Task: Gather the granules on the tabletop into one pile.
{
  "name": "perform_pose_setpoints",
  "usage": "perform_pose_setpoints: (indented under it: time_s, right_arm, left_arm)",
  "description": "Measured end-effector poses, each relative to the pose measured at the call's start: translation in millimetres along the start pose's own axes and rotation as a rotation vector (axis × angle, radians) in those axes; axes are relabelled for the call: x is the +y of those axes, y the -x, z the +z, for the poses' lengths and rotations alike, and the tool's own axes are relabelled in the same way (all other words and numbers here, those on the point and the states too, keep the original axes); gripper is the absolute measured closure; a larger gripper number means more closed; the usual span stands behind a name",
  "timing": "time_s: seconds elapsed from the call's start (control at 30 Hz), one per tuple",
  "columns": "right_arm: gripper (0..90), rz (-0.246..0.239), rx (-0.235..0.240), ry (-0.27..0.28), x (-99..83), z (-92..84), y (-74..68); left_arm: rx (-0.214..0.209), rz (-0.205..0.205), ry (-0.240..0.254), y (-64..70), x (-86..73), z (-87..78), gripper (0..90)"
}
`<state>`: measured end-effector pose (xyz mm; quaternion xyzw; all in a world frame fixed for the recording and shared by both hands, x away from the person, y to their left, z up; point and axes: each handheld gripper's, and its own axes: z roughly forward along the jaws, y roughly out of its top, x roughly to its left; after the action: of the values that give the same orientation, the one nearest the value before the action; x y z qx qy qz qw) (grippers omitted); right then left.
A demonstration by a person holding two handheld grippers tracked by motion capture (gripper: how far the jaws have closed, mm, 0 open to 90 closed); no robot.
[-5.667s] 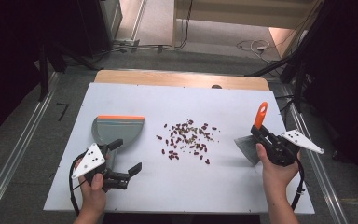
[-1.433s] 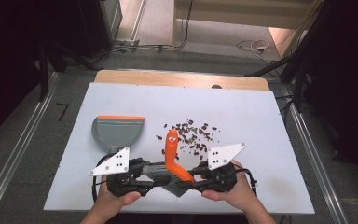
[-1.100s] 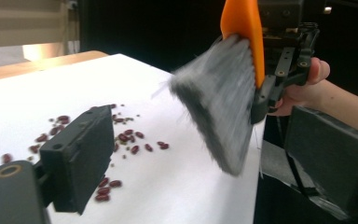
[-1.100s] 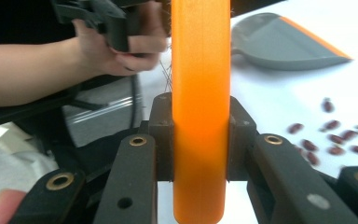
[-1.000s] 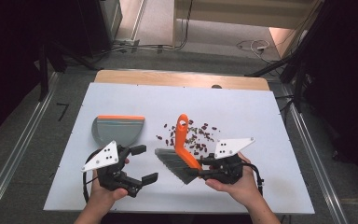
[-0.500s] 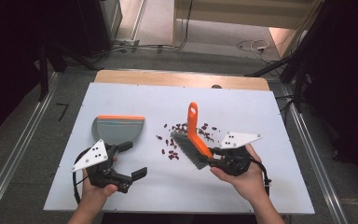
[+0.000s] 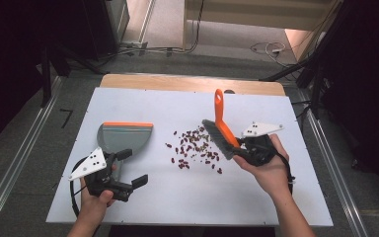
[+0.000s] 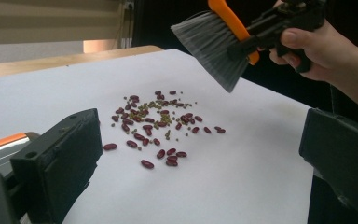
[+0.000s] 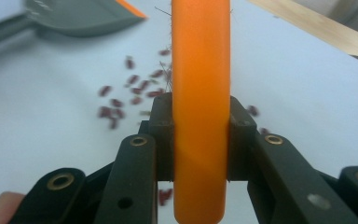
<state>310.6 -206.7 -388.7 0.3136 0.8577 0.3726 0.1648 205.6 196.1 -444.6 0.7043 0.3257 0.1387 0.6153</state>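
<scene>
Item: sweeping job, beans into pan; entry as I read it from my station

- Right gripper (image 7: 248, 148): I have it clamped on the orange handle of the brush (image 7: 218, 132); in the right gripper view both pads press the handle's flanks. Brush is held clear of the table, bristles hanging over the right edge of the spill, handle rising away toward the far side
- Left gripper (image 7: 128, 168): jaws apart, nothing between them; in the left gripper view the two black jaws frame the spill with bare table in the gap. It sits just near of the dustpan's handle, not on it
- Beans (image 7: 193, 147): loose scatter of red and a few small green ones, mid-table, between pan and brush
- Dustpan (image 7: 123, 138): grey, orange lip, lying flat on the white table (image 7: 187, 197), left of the scatter and apart from it, unheld

Step in hand, by my judgement: brush is picked up and positioned; pan not yet taken

Next move calls for: left jaws closing on the pan's handle, pan lip brought against the beans' left edge and pressed flat, then bristles lowered to the right of the scatter and drawn leftward
</scene>
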Motion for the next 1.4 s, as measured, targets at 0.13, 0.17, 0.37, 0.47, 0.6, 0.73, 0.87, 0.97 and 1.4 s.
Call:
perform_pose_setpoints:
  time_s: [0.13,0.17,0.37,0.47,0.6,0.73,0.87,0.97,1.4]
  right_arm:
    - [68.6,0.006,-0.088,-0.068,7.3,11.0,19.1]
    - [68.6,0.001,-0.114,-0.083,8.7,13.8,23.9]
    - [68.6,-0.033,-0.252,-0.213,15.2,35.4,39.7]
    - [68.6,-0.060,-0.311,-0.279,15.6,49.4,43.8]
    - [68.6,-0.066,-0.340,-0.344,14.1,67.6,49.6]
    - [68.6,-0.093,-0.368,-0.409,12.7,83.7,52.3]
    - [68.5,-0.155,-0.412,-0.482,10.2,97.8,47.6]
    - [68.6,-0.191,-0.410,-0.503,12.2,103.0,38.2]
    - [68.6,-0.241,-0.352,-0.520,16.9,108.2,3.0]
  left_arm:
    - [-0.004,0.001,0.002,-0.8,-0.6,-0.3,0.2]
    - [-0.003,0.004,0.000,-1.5,-1.0,-0.5,0.2]
    - [0.002,0.006,-0.001,-4.1,-3.3,-1.7,0.2]
    - [0.012,0.000,0.002,-5.0,-4.6,-2.5,0.2]
    - [0.027,0.003,-0.008,-5.1,-6.4,-1.2,0.2]
    - [0.027,0.009,-0.014,-3.7,-7.3,0.5,0.2]
    - [0.027,0.011,-0.020,-3.6,-7.8,1.0,0.2]
    - [0.031,0.005,-0.021,-4.3,-8.1,1.4,0.2]
    - [0.029,0.013,-0.031,-2.7,-8.0,3.2,0.2]
